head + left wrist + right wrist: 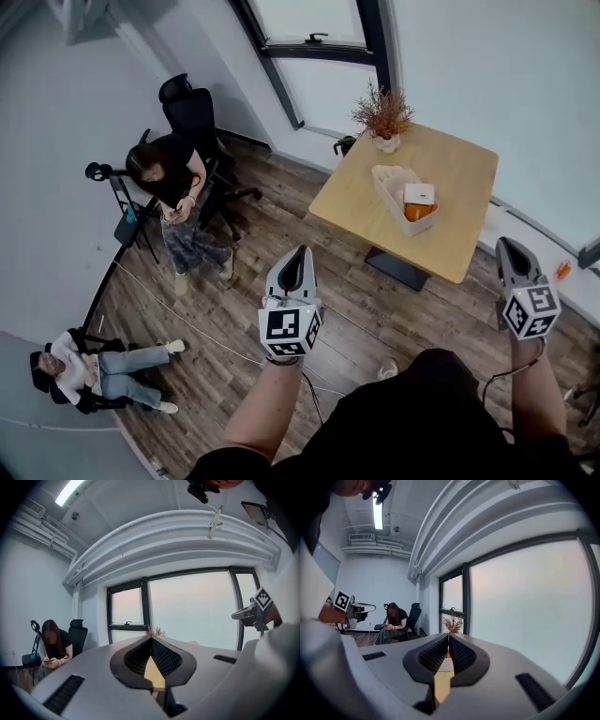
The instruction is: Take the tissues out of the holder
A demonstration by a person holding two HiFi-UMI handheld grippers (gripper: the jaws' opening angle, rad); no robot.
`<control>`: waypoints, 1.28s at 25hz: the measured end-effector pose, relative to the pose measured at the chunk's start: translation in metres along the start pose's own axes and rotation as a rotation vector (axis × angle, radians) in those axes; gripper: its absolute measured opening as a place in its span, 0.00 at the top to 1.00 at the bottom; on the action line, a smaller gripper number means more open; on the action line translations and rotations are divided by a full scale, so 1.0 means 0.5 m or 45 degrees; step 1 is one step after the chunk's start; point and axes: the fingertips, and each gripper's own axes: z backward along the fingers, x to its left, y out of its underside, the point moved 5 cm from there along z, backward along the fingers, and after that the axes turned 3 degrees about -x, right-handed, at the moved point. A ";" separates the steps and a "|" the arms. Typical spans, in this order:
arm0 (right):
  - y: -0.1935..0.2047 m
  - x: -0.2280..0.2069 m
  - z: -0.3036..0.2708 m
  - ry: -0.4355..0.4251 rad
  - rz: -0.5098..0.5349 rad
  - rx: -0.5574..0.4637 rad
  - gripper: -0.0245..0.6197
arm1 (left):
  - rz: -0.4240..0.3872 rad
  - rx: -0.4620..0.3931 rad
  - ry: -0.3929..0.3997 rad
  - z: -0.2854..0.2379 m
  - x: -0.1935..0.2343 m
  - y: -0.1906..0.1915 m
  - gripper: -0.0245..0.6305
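A white basket-like holder (387,184) stands on the wooden table (464,178), and in it lies a white tissue pack (419,194) on top of something orange (418,213). Both grippers hang in the air well short of the table, over the floor. My left gripper (301,252) is shut and empty, pointing toward the table's near left corner. My right gripper (504,245) is also shut and empty, off the table's near right edge. In the right gripper view a sliver of the white and orange pack (447,656) shows past the closed jaws.
A dried plant in a pot (383,116) stands at the table's far corner. One person sits on a black chair (174,184) at the left and another sits on the floor (97,371). A thin cable (187,323) runs across the wood floor. Windows line the far wall.
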 end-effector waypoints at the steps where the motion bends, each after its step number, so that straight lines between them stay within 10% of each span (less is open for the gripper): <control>1: -0.003 0.007 -0.007 -0.010 0.012 0.004 0.95 | 0.009 0.005 0.000 -0.013 0.002 0.002 0.96; 15: 0.055 -0.037 -0.196 -0.132 0.070 0.113 0.95 | 0.040 0.093 -0.078 -0.159 0.017 0.061 0.96; 32: 0.076 -0.030 -0.461 -0.777 0.313 0.185 0.69 | 0.034 0.176 -0.234 -0.405 0.025 0.080 0.96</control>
